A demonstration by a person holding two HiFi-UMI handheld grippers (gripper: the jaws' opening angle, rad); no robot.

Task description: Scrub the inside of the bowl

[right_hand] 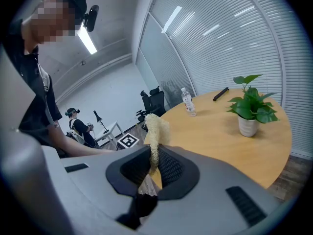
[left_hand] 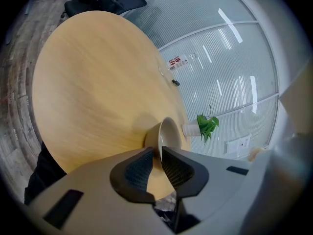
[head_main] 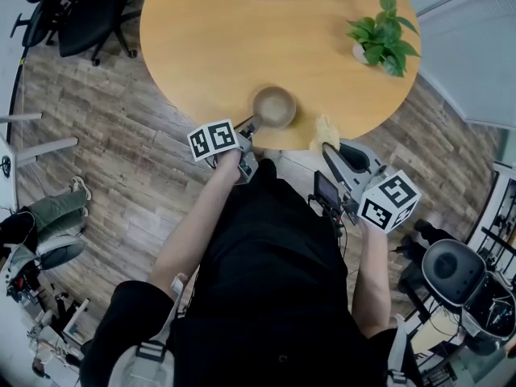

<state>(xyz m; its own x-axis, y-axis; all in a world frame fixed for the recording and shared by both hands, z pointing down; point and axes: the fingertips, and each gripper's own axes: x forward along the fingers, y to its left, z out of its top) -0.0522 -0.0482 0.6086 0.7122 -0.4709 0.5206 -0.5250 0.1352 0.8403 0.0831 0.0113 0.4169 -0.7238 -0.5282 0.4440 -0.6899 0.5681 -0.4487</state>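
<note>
Bowl (head_main: 274,106) rim sits pinched in left gripper (left_hand: 158,151); right gripper (right_hand: 154,150) clamps yellow scrubber (right_hand: 155,126) near table (head_main: 210,47) edge.

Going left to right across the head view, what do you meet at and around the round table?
Office chairs → left gripper → bowl → yellow scrubber → potted plant

Matt wood-grain table (head_main: 201,39), smooth bowl (head_main: 274,106), rough fibrous scrubber (right_hand: 155,126)
</note>
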